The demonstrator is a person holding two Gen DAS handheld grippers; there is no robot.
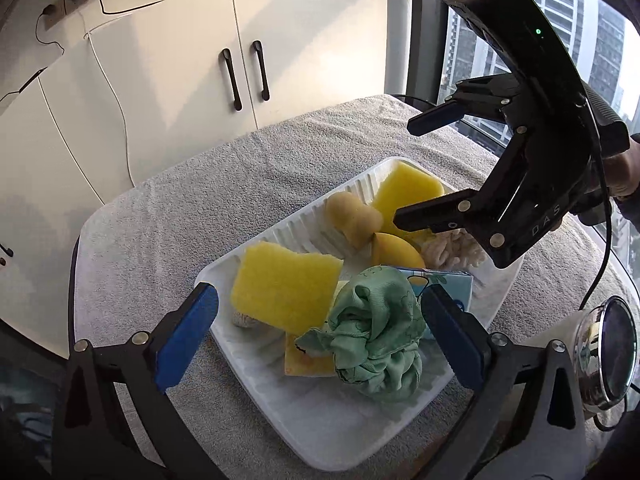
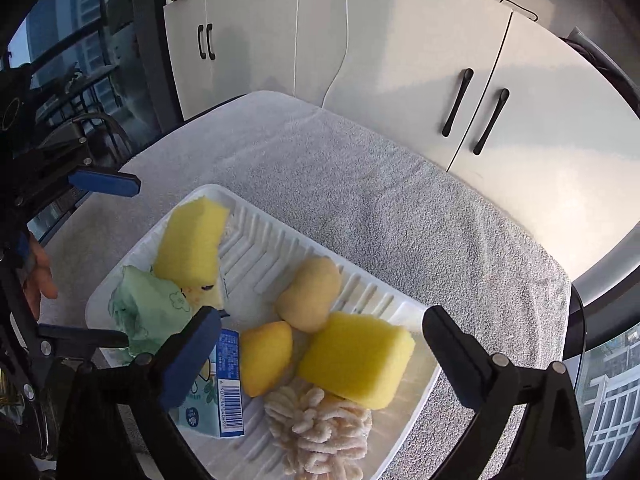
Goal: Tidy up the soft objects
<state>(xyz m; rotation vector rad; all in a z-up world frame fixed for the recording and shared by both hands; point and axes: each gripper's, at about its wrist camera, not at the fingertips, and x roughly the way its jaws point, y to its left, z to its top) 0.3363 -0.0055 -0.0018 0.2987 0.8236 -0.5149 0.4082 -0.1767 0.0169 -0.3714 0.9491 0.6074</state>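
Both claws are spread wide and hold nothing: the left gripper [image 1: 320, 340] hovers over the green cloth [image 1: 376, 340] at one end of the white tray [image 1: 280, 420], the right gripper [image 2: 320, 354] over the yellow sponge [image 2: 356, 360] and fluffy mop head [image 2: 320, 428] at the other end.

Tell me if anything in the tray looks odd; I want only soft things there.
One thing stands out: a small printed carton with a barcode lies among the sponges and the green cloth in the tray. It looks like a rigid box, not a soft thing. Nothing looks spilled or damaged.
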